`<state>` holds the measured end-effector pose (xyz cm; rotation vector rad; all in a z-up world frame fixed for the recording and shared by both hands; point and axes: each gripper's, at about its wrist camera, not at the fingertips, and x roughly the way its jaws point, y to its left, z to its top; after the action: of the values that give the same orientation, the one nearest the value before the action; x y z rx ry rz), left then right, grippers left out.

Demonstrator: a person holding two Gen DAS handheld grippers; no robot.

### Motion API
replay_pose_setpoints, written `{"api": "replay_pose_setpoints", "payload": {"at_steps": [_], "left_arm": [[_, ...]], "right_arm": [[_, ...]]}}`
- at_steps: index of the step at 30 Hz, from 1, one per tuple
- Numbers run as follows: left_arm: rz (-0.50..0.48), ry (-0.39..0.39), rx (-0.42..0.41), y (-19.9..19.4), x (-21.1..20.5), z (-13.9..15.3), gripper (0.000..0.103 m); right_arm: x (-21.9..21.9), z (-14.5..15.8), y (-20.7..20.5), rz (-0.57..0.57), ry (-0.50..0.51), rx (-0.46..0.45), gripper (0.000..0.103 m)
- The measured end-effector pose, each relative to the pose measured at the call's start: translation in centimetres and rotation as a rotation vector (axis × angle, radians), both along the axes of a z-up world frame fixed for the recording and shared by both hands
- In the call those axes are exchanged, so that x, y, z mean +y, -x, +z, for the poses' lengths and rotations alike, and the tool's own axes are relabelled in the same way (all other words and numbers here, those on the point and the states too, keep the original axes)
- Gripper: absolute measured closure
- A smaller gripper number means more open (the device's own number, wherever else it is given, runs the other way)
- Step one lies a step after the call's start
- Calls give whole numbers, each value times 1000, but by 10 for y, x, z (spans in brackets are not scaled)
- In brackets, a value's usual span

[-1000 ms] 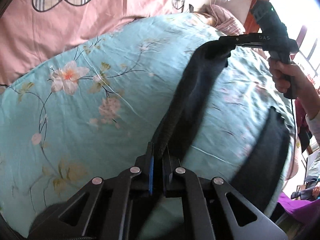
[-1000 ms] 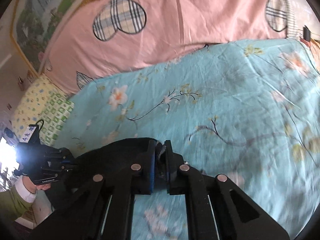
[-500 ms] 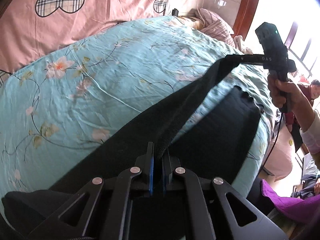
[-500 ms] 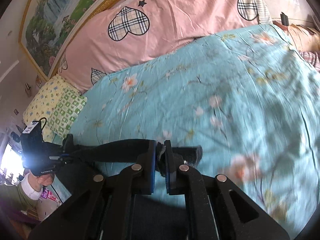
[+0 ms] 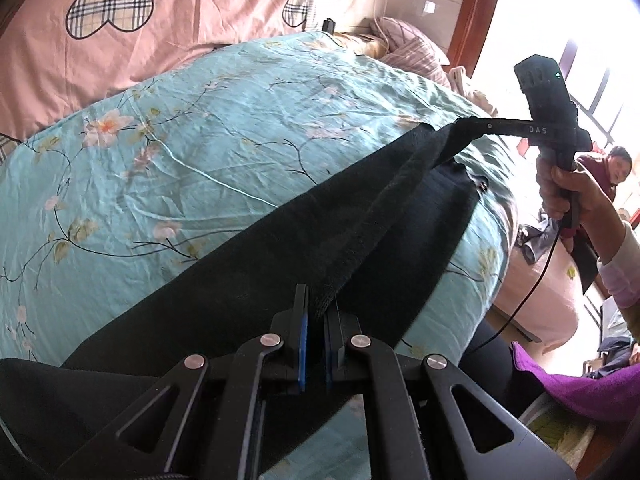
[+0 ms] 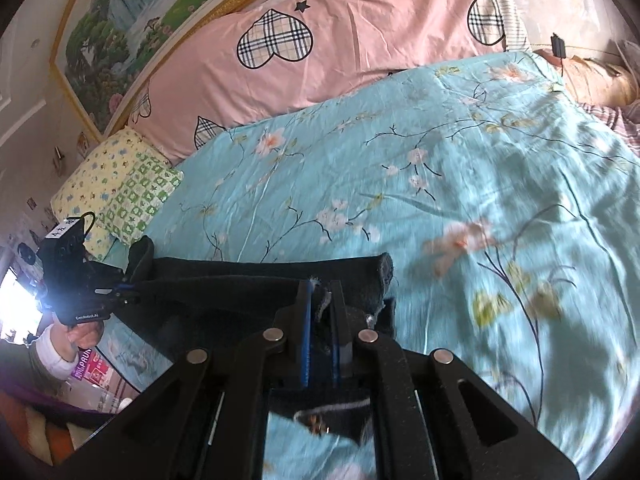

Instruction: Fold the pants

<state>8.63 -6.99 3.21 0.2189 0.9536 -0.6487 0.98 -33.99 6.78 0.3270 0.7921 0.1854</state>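
The black pants [image 5: 280, 264] lie on a turquoise floral bedspread [image 5: 208, 148]. My left gripper [image 5: 314, 312] is shut on one end of a folded edge of the pants. My right gripper [image 6: 320, 300] is shut on the other end of that edge; it also shows in the left wrist view [image 5: 464, 130], at the far right side of the bed. The edge stretches taut between the two grippers above the lower layer of the pants [image 5: 432, 232]. In the right wrist view the pants [image 6: 240, 280] run left to my left gripper [image 6: 128, 290].
A pink heart-print sheet [image 6: 340, 52] covers the headboard side. A yellow-green pillow [image 6: 120, 192] lies at the left corner. A striped pillow [image 5: 408, 48] and a wooden post [image 5: 472, 12] stand at the far right. A seated person [image 5: 612, 168] is beyond the bed.
Both grippers have pulled back toward the near edge of the bed with the pants edge held between them. The lifted layer now lies over the lower layer.
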Motion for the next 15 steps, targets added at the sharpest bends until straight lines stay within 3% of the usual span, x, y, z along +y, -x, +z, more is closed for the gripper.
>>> {"api": "replay_pose_setpoints", "payload": {"at_steps": [15], "left_arm": [[-35, -19, 76, 16, -6, -40, 98]], "right_arm": [[5, -40, 28, -38, 41, 88, 95]]}}
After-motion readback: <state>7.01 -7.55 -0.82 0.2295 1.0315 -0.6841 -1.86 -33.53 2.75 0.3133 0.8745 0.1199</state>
